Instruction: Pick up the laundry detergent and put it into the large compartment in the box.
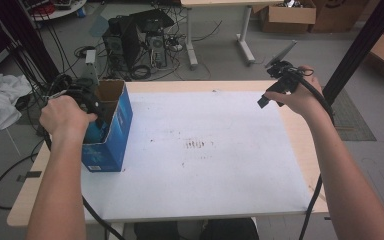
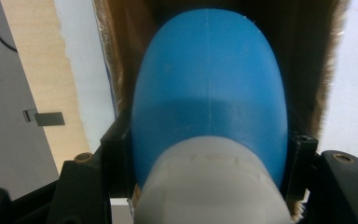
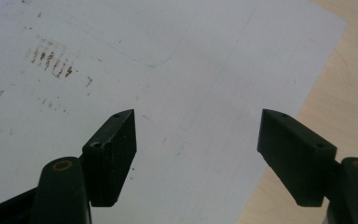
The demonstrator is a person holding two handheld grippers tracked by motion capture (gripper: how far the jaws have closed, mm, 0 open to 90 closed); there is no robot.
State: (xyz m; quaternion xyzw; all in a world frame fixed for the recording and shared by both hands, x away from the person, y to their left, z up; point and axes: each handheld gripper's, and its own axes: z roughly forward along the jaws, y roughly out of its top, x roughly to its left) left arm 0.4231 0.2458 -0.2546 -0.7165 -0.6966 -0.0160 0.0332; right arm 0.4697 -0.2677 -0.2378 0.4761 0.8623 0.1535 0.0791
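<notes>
The left hand-held gripper (image 1: 91,107) is reaching down into the open top of the blue carton (image 1: 111,131), which is standing upright at the left edge of the worktop (image 1: 220,150). In the left gripper view, its two black jaws are clamping a blue bottle (image 2: 208,93) with a white cap (image 2: 212,184), one jaw on each flank just above the cap. The bottle is pointing base-first into the brown cardboard interior (image 2: 121,46). This orientation is keeping the widest part of the bottle ahead of the jaws, so the jaws are staying clear of the carton walls for as long as possible. Gripping near the cap is also leaving the body free to slide down between the walls.

The carton is sitting near the person's left side, presumably so that the left hand is working straight down into it without crossing the worktop.

The right hand-held gripper (image 1: 270,95) is hovering above the far right part of the worktop, well apart from the carton. In the right gripper view, its jaws are standing wide apart with nothing between them, over the white sheet (image 3: 191,70) covering the worktop. It is apparently being held out of the way while the left hand is doing the loading.
</notes>
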